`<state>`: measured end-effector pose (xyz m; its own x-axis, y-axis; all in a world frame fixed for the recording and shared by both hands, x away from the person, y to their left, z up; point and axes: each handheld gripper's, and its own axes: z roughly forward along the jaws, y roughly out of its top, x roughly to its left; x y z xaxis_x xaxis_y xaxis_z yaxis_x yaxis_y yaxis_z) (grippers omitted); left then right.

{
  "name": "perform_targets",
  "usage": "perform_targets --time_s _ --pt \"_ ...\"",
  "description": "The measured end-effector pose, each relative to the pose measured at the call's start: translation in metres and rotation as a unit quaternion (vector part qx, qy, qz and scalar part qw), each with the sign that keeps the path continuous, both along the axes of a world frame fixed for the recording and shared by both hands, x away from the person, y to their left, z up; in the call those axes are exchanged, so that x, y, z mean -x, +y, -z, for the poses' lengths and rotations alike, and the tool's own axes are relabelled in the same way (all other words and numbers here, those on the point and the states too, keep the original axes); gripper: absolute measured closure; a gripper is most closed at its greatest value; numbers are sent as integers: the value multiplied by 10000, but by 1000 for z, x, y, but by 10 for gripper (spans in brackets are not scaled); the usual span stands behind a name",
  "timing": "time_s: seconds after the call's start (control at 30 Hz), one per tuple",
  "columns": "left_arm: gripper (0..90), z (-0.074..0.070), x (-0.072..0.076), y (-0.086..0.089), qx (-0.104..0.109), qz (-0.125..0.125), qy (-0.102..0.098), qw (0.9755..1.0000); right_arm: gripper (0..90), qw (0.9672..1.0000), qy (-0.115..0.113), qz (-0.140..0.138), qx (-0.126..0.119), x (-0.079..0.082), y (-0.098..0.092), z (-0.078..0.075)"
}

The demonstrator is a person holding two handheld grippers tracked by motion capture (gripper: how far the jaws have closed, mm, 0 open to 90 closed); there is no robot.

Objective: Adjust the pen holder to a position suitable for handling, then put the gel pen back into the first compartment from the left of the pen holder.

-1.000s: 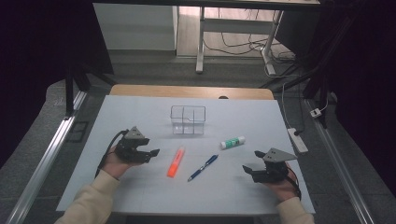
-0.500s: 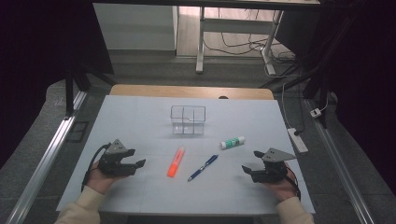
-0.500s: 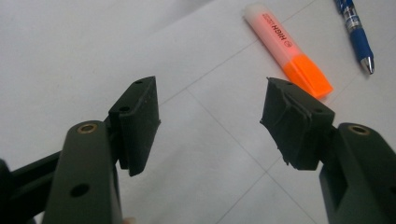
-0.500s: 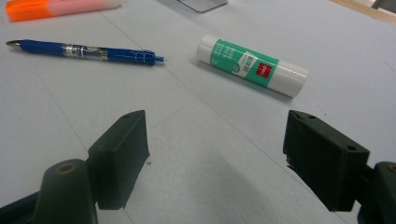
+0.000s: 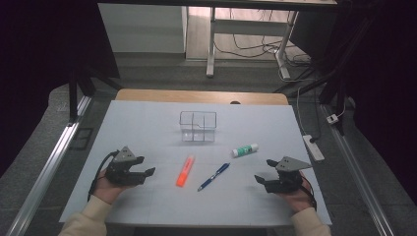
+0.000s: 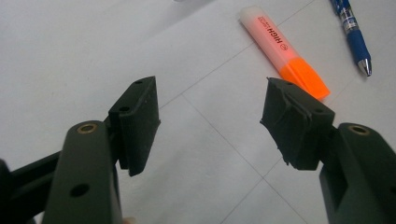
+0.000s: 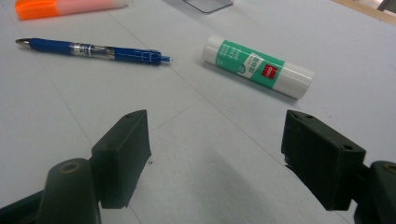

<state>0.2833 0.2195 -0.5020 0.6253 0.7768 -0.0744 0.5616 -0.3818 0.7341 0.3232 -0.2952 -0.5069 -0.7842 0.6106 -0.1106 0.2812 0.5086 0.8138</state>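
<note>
An orange highlighter [image 5: 185, 171] lies on the white mat [image 5: 147, 123], with a blue pen [image 5: 214, 177] to its right and a green-and-white glue stick [image 5: 245, 150] farther right. Behind them stands a clear box with compartments [image 5: 197, 126]. My left gripper [image 5: 146, 165] rests at the left, open and empty, pointing towards the highlighter [image 6: 280, 51] and pen [image 6: 352, 37]. In its own view the left gripper [image 6: 210, 112] has its jaws wide apart over bare mat. My right gripper [image 5: 264, 171] sits at the front right, open. Beyond the right gripper [image 7: 215, 144] lie the glue stick [image 7: 257, 66] and the pen [image 7: 93, 50].
The mat covers a wooden table whose far edge [image 5: 196, 96] shows behind it. A white power strip [image 5: 314, 147] lies off the mat's right edge, and a metal rail [image 5: 49, 162] runs along the left. Table legs and cables stand on the floor beyond.
My left gripper has drawn back to the left and towards the person, away from the highlighter. The right gripper has stayed put.
</note>
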Motion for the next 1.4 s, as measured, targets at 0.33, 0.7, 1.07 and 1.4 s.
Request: perform_targets --time_s 0.33,0.7,1.07,1.4 --pt "362 1 -1 1 -24 -14 -5 10000 249 10000 -6 -58 54 1 1 -1" --pt "362 1 -2 0 -41 -17 1 10000 249 9997 -22 -167 168 0 4 -5" --pt "362 1 -1 1 -44 -7 -8 10000 248 9961 52 -732 487 -6 28 -17" --pt "362 3 -1 1 -66 29 31 10000 267 9842 106 -1433 1039 -17 66 -22"
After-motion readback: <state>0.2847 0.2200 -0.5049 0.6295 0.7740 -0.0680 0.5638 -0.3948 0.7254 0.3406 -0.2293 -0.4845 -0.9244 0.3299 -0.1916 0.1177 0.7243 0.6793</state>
